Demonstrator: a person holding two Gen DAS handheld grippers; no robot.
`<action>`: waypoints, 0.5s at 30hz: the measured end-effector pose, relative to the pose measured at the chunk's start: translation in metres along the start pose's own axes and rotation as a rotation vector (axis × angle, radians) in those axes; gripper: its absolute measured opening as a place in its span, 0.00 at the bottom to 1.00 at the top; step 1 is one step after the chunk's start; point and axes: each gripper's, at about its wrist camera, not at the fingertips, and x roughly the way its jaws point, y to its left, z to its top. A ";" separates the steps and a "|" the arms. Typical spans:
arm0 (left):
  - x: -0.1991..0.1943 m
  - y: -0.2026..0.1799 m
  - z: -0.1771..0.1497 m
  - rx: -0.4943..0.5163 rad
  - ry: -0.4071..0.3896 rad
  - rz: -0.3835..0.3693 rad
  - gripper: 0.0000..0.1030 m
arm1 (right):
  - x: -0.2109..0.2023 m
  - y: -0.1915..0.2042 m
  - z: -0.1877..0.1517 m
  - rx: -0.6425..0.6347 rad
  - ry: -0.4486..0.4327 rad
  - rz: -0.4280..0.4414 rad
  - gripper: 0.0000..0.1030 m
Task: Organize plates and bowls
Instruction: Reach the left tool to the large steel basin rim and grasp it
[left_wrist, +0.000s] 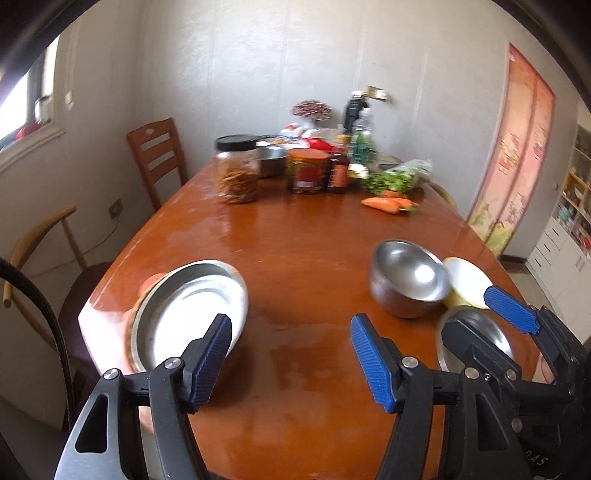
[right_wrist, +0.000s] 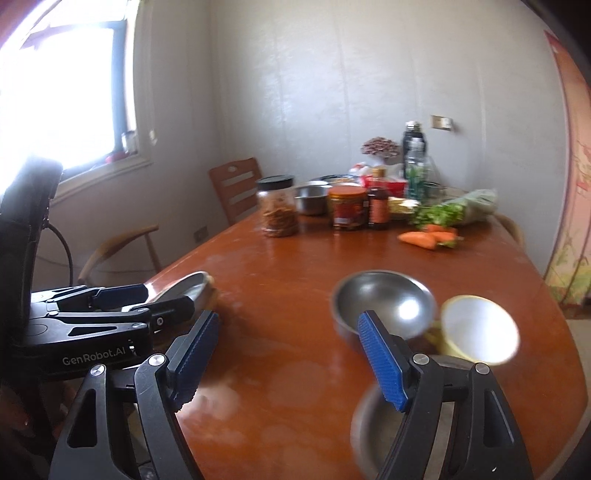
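A steel plate (left_wrist: 192, 310) lies on other dishes at the table's near left edge; it also shows in the right wrist view (right_wrist: 184, 288). A steel bowl (left_wrist: 408, 282) stands at the right, with a yellow bowl (left_wrist: 467, 282) tipped beside it and another steel bowl (left_wrist: 476, 332) in front. The right wrist view shows the steel bowl (right_wrist: 384, 302), the yellow bowl (right_wrist: 480, 332) and the near steel bowl (right_wrist: 373, 435). My left gripper (left_wrist: 290, 356) is open and empty above the table, just right of the plate. My right gripper (right_wrist: 286, 356) is open and empty, by the bowls; it shows in the left view (left_wrist: 476, 306).
The wooden table (left_wrist: 295, 258) carries jars (left_wrist: 236, 170), bottles, a steel pot (left_wrist: 271, 158), greens and carrots (left_wrist: 388, 203) at its far end. Chairs (left_wrist: 159, 155) stand along the left side. A cabinet (left_wrist: 569, 221) stands at the far right.
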 end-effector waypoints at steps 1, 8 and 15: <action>0.001 -0.005 0.000 0.005 0.001 -0.002 0.65 | -0.005 -0.006 -0.002 0.005 -0.002 -0.010 0.76; 0.013 -0.057 -0.002 0.063 0.025 -0.035 0.65 | -0.035 -0.062 -0.021 0.076 -0.004 -0.106 0.76; 0.032 -0.091 -0.014 0.104 0.077 -0.064 0.65 | -0.046 -0.104 -0.051 0.137 0.052 -0.174 0.77</action>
